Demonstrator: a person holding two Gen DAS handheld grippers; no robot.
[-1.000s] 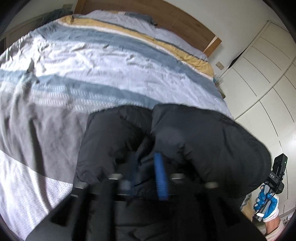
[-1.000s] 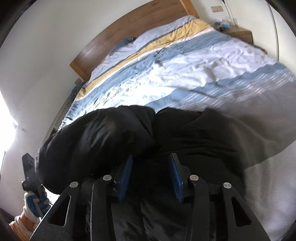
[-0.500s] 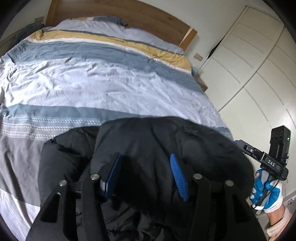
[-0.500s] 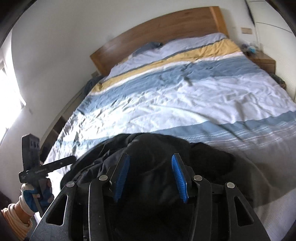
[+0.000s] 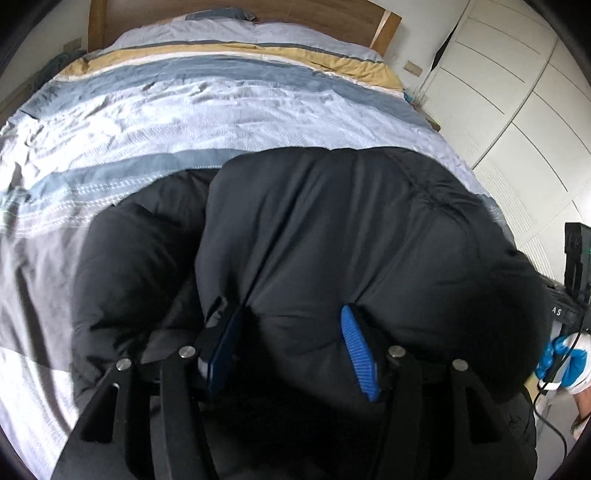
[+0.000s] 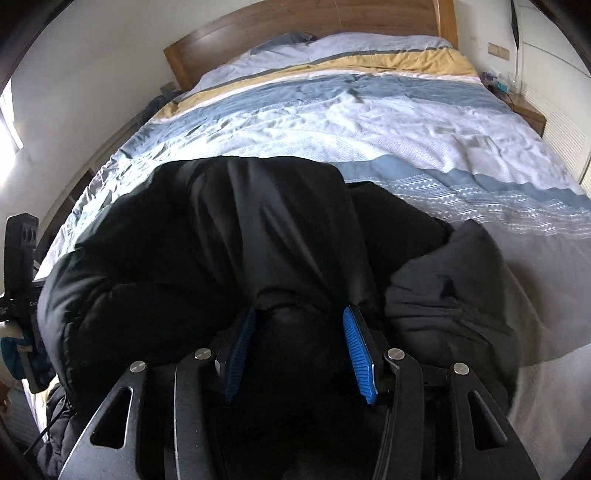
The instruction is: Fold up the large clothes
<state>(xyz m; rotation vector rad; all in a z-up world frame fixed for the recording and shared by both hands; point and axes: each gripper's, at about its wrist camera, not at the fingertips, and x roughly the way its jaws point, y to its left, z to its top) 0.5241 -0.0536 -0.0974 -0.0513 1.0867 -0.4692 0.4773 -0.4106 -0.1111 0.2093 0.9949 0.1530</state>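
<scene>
A big black padded jacket [image 5: 332, 236] lies bunched at the foot of the bed; it also fills the lower part of the right wrist view [image 6: 229, 243]. My left gripper [image 5: 291, 350] is open, its blue pads spread wide with a thick fold of the jacket bulging between them. My right gripper [image 6: 299, 354] is open too, pads apart around a dark fold of the same jacket. Neither pair of pads squeezes the cloth. The jacket's lower part is hidden under the gripper bodies.
The bed [image 5: 207, 110] has a striped blue, white and yellow cover and a wooden headboard [image 6: 303, 26]. White wardrobe doors [image 5: 517, 92] stand at the right. A nightstand [image 6: 524, 110] sits beside the bed. The other hand's gripper shows at the edge [image 5: 572, 273].
The left gripper was shut on the jacket a second ago and has opened. Both grippers tilted up, then came back down onto the jacket, which now lies more spread on the bed.
</scene>
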